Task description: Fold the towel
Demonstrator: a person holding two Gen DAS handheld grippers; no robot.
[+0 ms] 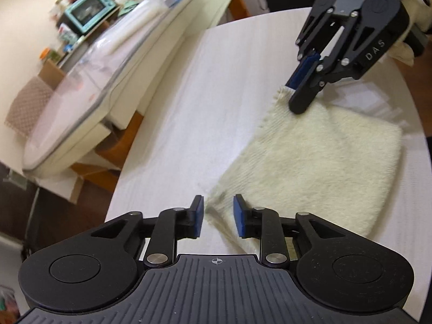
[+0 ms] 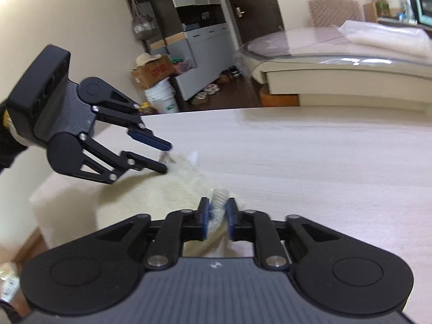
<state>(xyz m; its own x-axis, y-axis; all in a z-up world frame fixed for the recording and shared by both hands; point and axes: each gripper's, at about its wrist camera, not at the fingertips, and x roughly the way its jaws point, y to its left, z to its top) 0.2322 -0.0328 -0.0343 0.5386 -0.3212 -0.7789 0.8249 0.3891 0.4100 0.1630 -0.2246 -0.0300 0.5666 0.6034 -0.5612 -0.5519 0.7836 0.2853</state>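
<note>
On the pale wood-look table (image 1: 172, 124) lies the cream towel (image 1: 324, 167), folded into a thick fluffy pad near the table's right edge. Your left gripper (image 1: 218, 217) is at the towel's near corner with its blue pads (image 1: 199, 217) spread apart; the corner sits in the gap between them and the pads do not press it. Your right gripper (image 2: 218, 217) is pinched tight on a bunched bit of the towel's edge, and the cloth pokes up between its pads. From the left camera you can see that right gripper (image 1: 293, 94) coming down at a slant onto the towel's far corner. From the right camera your left gripper (image 2: 165, 159) shows on the left side with its two fingers apart, the lower one touching the towel (image 2: 167, 189). Past the table there is a big round table with a glass top (image 1: 81, 91), and a teal toaster oven (image 1: 87, 9) sits on a shelf with jars by the wall. The other way you can see grey cabinets (image 2: 205, 54), a dark door (image 2: 253, 5), a white bucket (image 2: 162, 97) with a cardboard box (image 2: 152, 71) on it, and shoes on the dark floor
</note>
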